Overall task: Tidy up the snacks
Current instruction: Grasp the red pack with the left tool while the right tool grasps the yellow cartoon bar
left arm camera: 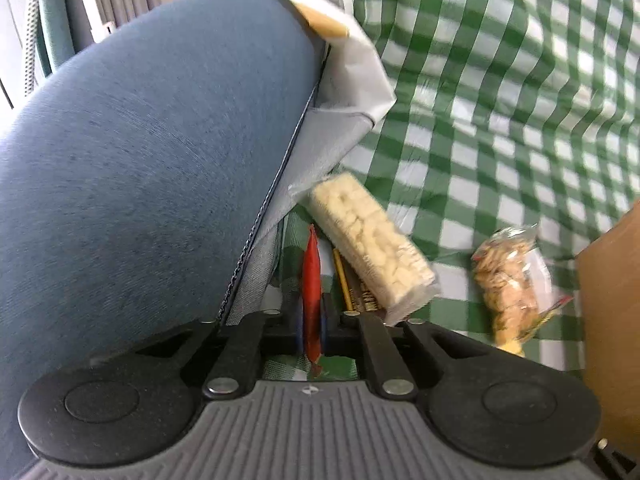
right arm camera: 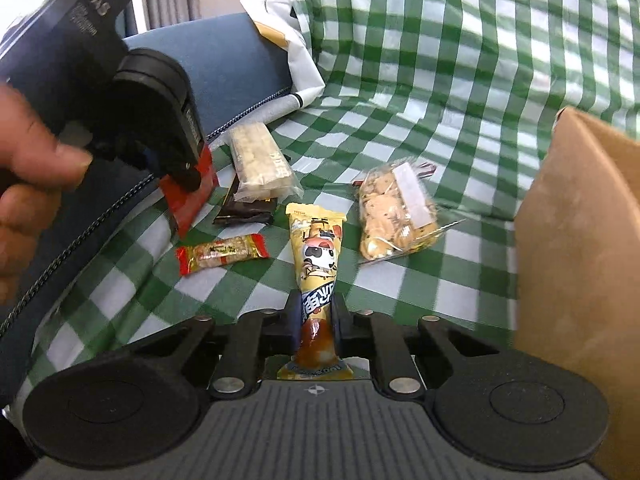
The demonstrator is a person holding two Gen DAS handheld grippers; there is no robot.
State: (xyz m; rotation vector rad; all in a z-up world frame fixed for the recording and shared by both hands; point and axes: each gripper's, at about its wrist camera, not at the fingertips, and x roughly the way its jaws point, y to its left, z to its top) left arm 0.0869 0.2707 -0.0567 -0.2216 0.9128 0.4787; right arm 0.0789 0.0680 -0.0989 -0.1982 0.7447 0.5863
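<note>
My left gripper (left arm camera: 312, 320) is shut on a flat red packet (left arm camera: 311, 276), seen edge-on; it also shows in the right wrist view (right arm camera: 188, 196) at the left, held above the cloth. My right gripper (right arm camera: 316, 316) is shut on a yellow cartoon snack tube (right arm camera: 318, 256). On the green checked cloth (right arm camera: 440, 80) lie a puffed-rice bar (right arm camera: 260, 160), a dark wrapper (right arm camera: 246, 210) under it, a small red-ended candy bar (right arm camera: 222, 258) and a clear bag of biscuits (right arm camera: 394, 212). The rice bar (left arm camera: 372, 244) and biscuit bag (left arm camera: 510, 284) also show in the left wrist view.
A blue padded cushion (left arm camera: 152, 152) fills the left side. A brown cardboard box (right arm camera: 580, 280) stands at the right. A white paper bag (right arm camera: 292, 40) lies at the back by the cushion.
</note>
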